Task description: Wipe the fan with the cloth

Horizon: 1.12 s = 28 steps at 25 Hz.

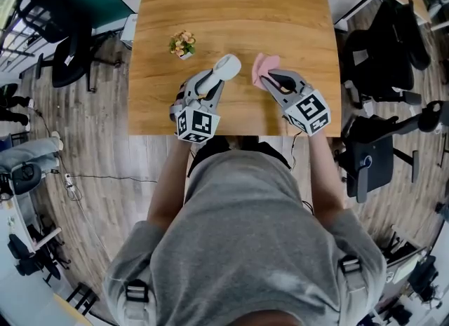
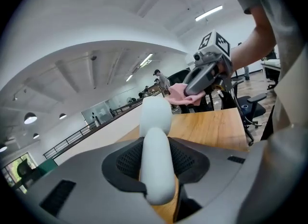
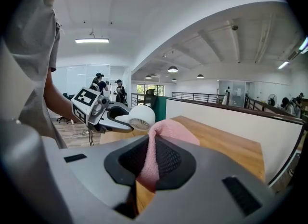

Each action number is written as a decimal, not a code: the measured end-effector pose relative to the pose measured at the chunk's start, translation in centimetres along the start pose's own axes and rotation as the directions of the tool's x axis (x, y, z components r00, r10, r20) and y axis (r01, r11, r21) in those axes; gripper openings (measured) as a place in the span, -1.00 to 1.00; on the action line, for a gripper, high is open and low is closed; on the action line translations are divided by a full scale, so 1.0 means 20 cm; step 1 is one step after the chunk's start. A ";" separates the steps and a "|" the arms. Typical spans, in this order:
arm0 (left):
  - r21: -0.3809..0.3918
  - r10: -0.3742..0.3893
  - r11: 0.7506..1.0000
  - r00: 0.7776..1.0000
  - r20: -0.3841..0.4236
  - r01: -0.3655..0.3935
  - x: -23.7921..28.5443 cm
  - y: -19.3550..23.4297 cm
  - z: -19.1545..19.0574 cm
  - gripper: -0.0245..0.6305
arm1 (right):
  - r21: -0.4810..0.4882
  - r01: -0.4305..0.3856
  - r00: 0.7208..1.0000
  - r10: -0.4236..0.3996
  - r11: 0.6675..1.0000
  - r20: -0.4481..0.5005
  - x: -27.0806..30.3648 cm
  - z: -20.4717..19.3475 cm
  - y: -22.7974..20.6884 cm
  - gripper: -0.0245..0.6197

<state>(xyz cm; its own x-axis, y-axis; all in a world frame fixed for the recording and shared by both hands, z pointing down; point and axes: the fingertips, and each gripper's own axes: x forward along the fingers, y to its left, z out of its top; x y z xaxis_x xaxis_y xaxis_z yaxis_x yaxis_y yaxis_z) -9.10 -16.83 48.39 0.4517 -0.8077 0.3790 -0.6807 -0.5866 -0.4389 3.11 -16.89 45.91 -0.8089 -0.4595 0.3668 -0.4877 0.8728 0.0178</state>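
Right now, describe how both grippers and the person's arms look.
The left gripper and right gripper match: grey moulded bodies, black textured pads inside the jaws, each carrying a white cube with black square markers. The person wears a grey short-sleeved T-shirt with buckled shoulder straps.

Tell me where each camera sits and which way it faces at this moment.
Head view: on the person's head, looking steeply down at the table; shows torso, forearms, left gripper holding the fan, right gripper holding the cloth.
Left gripper view: on the left gripper, looking along its jaws, shut on the fan, toward the right gripper; the right arm shows.
Right gripper view: on the right gripper, along jaws pinching the cloth, toward the left gripper; the left arm shows.
Shared: the gripper views face each other.
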 end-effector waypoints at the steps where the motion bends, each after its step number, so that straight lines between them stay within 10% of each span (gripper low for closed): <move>1: -0.015 -0.007 1.000 1.000 0.004 0.007 -0.01 0.01 -0.01 -0.46 | 0.005 0.011 1.000 -0.011 1.000 0.003 0.00 -0.01 0.00 -0.81; 12: -0.175 -0.079 0.981 0.996 0.030 0.083 -0.08 0.12 -0.14 -0.46 | 0.035 0.105 0.994 -0.105 0.994 -0.006 0.04 -0.10 0.07 -0.81; 28: -0.194 -0.172 0.966 0.985 0.019 0.172 -0.06 0.21 -0.33 -0.46 | 0.058 0.194 0.980 -0.191 0.979 -0.046 0.14 -0.16 0.11 -0.81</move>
<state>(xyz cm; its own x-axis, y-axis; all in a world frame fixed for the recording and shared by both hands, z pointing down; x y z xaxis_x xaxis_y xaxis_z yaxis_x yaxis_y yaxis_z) -16.31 -17.92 51.51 0.5727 -0.6958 0.4334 -0.6914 -0.6941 -0.2008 0.86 -15.77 49.99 -0.6848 -0.6100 0.3987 -0.6534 0.7562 0.0347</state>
